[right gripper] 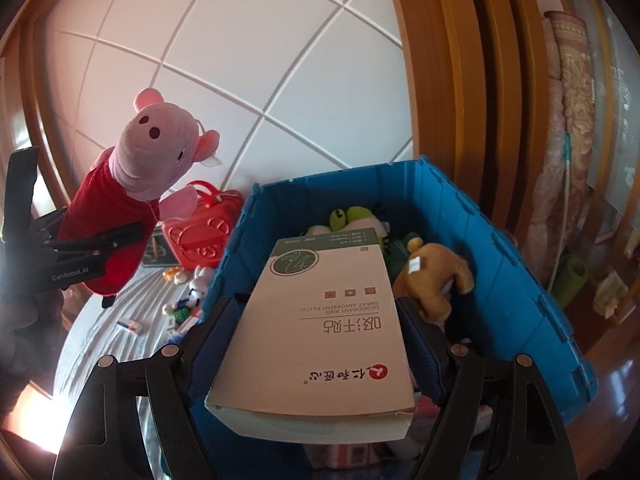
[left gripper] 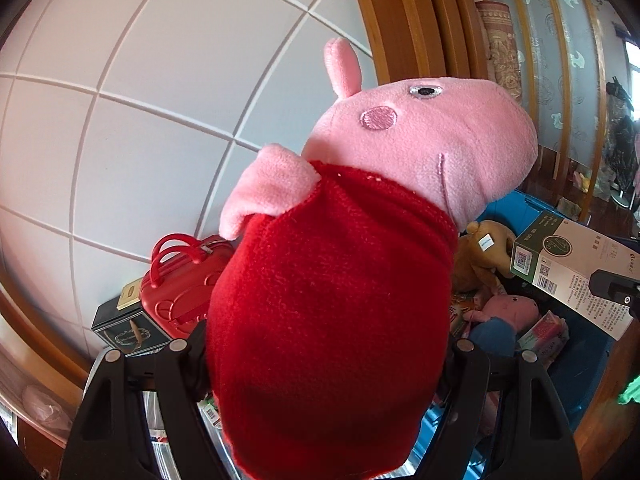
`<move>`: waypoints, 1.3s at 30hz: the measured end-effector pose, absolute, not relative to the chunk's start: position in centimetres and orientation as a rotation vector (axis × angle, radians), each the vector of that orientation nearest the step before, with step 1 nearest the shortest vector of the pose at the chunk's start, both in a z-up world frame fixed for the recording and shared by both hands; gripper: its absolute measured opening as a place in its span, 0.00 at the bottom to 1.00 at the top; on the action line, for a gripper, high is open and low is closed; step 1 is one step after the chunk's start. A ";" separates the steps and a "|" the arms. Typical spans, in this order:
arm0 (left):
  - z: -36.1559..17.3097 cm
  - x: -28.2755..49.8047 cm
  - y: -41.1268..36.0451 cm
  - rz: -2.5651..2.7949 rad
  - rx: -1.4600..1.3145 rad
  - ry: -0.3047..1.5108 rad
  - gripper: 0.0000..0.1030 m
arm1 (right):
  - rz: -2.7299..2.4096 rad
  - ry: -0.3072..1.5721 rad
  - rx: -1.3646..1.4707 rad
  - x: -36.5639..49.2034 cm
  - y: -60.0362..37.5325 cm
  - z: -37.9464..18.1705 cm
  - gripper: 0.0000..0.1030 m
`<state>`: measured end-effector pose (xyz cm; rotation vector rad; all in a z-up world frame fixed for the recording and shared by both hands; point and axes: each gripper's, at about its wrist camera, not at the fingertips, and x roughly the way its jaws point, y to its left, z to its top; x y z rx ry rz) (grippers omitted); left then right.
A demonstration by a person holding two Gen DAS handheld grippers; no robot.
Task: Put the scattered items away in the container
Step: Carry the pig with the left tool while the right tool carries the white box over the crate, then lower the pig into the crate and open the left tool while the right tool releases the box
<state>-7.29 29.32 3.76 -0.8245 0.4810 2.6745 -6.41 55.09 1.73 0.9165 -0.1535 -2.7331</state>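
My left gripper is shut on a pink pig plush in a red dress, its jaws pressing the dress from both sides. In the right wrist view the same plush hangs at the left in that gripper, over the bed beside the crate. My right gripper is shut on a white and green cardboard box, held above the open blue crate. The left wrist view has that box at the right, over the crate.
Inside the crate lie a brown bear, a green plush and a small pink pig. A red toy suitcase, a dark box and small toys sit on the striped bedcover. Wooden frames and a rolled carpet stand behind.
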 end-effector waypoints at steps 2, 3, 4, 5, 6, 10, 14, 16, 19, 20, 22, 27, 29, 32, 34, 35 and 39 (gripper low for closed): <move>3.7 -7.2 30.5 2.652 -0.817 0.494 0.75 | -2.749 -0.165 0.922 -6.5 56.2 1.6 0.77; 3.7 -7.4 30.8 2.640 -0.814 0.499 0.75 | -2.756 -0.171 0.926 -6.6 56.8 1.5 0.77; 3.6 -7.4 31.5 2.627 -0.810 0.506 0.75 | -2.763 -0.178 0.930 -6.7 57.3 1.4 0.77; 3.6 -7.5 32.3 2.616 -0.807 0.512 0.75 | -2.769 -0.186 0.933 -6.8 57.8 1.3 0.77; 3.5 -7.4 33.1 2.605 -0.804 0.517 0.75 | -2.776 -0.194 0.936 -7.0 58.2 1.2 0.77; 3.5 -8.0 34.9 2.561 -0.795 0.532 0.75 | -2.801 -0.217 0.938 -7.3 59.8 1.2 0.77; 3.6 -7.8 37.4 2.525 -0.776 0.546 0.75 | -2.829 -0.228 0.941 -7.5 61.3 1.2 0.77; 3.5 -7.6 38.2 2.508 -0.769 0.552 0.75 | -2.841 -0.236 0.942 -7.6 62.0 1.3 0.77; 3.3 -7.5 39.3 2.485 -0.769 0.556 0.75 | -2.854 -0.243 0.948 -7.6 62.7 1.3 0.77; 3.2 -7.4 39.6 2.480 -0.768 0.557 0.75 | -2.858 -0.245 0.950 -7.6 62.9 1.3 0.77; 3.1 -7.3 40.3 2.470 -0.767 0.555 0.75 | -2.865 -0.247 0.955 -7.6 63.2 1.3 0.77; 3.2 -7.2 40.7 2.418 -0.772 0.488 0.81 | -2.882 -0.250 0.958 -7.7 63.8 1.3 0.77; 3.5 -7.3 40.7 2.366 -0.787 0.457 0.91 | -2.897 -0.250 0.951 -7.8 64.0 1.4 0.78; 3.5 -6.8 40.7 2.376 -0.770 0.475 0.95 | -2.927 -0.252 0.955 -8.1 64.2 1.3 0.99; 3.5 -7.0 40.0 2.386 -0.780 0.459 0.95 | -2.938 -0.265 0.948 -8.1 64.3 1.4 1.00; 3.4 -7.1 39.5 2.393 -0.790 0.447 0.95 | -2.932 -0.269 0.951 -8.2 64.2 1.3 1.00; 3.2 -7.8 37.0 2.433 -0.830 0.421 0.95 | -2.906 -0.284 0.964 -8.4 63.9 1.0 1.00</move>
